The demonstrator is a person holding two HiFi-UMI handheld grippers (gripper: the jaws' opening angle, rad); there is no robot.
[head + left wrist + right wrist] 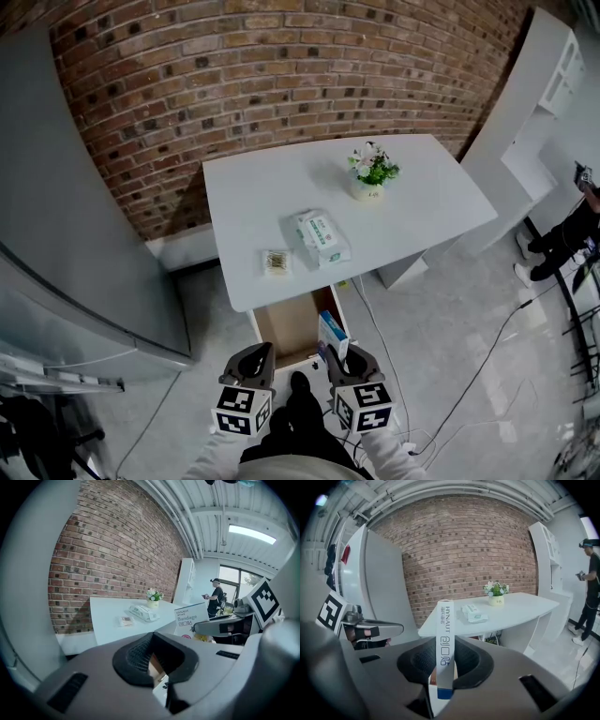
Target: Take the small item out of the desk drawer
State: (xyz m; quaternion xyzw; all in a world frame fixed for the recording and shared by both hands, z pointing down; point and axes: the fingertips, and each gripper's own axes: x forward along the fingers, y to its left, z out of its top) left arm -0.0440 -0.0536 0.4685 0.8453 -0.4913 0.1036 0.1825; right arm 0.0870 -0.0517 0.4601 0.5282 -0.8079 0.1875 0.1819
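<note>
The desk drawer (286,328) hangs open under the front edge of the white desk (272,187); I see bare wood inside it. My right gripper (339,356) is shut on a thin white and blue bandage box (332,334), held upright just above the drawer's right side. In the right gripper view the box (445,648) stands on edge between the pads of that gripper (444,672). From the left gripper view the same box (191,618) shows its printed face. My left gripper (259,364) hovers at the drawer's near left corner, its jaws (157,665) closed with nothing held.
On the desk lie a wipes pack (323,238), a small flat packet (276,262) and a potted plant (373,172). A grey refrigerator (66,244) stands at the left, a brick wall behind. Cables (469,375) cross the floor; a person (567,239) stands far right.
</note>
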